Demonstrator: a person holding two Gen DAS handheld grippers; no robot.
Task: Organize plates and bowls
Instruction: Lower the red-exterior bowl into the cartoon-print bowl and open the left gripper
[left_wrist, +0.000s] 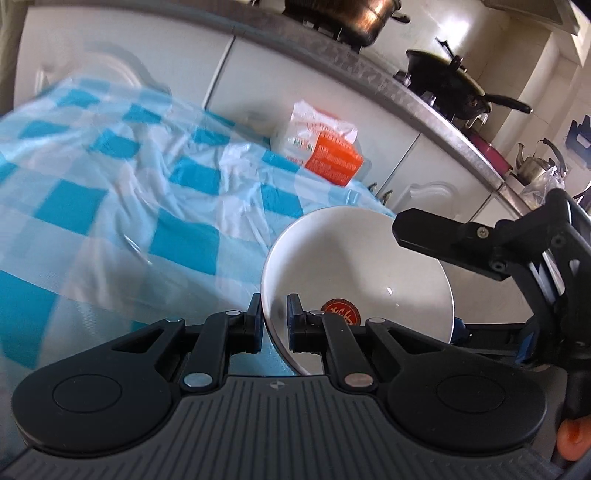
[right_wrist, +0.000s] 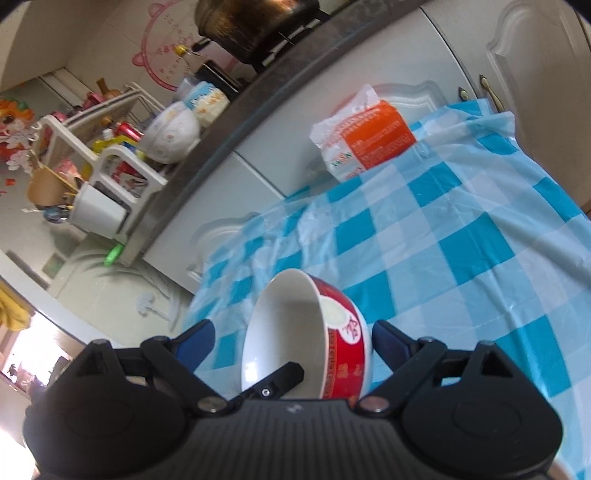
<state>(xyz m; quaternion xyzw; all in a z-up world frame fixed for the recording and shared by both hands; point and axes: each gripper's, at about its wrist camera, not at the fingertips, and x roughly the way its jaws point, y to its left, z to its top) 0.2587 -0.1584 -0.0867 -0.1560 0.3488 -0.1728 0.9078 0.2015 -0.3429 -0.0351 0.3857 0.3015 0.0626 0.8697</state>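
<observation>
My left gripper (left_wrist: 275, 317) is shut on the rim of a bowl (left_wrist: 354, 266), white inside with a red seal at its bottom, held tilted above the blue-and-white checked tablecloth (left_wrist: 110, 206). The right gripper's black finger (left_wrist: 443, 240) reaches over the bowl's far rim in the left wrist view. In the right wrist view the same bowl (right_wrist: 295, 332), red outside, stands on edge between my right gripper's (right_wrist: 293, 338) wide-open blue pads (right_wrist: 197, 338), which do not touch it. The left gripper's finger (right_wrist: 277, 382) pokes into the bowl there.
An orange-and-white packet (left_wrist: 325, 147) lies at the cloth's far edge, against white cabinet doors (left_wrist: 295, 85). Above runs a counter (left_wrist: 388, 77) with a pot, a black wok and a kettle. A dish rack (right_wrist: 122, 155) with bowls stands on the counter.
</observation>
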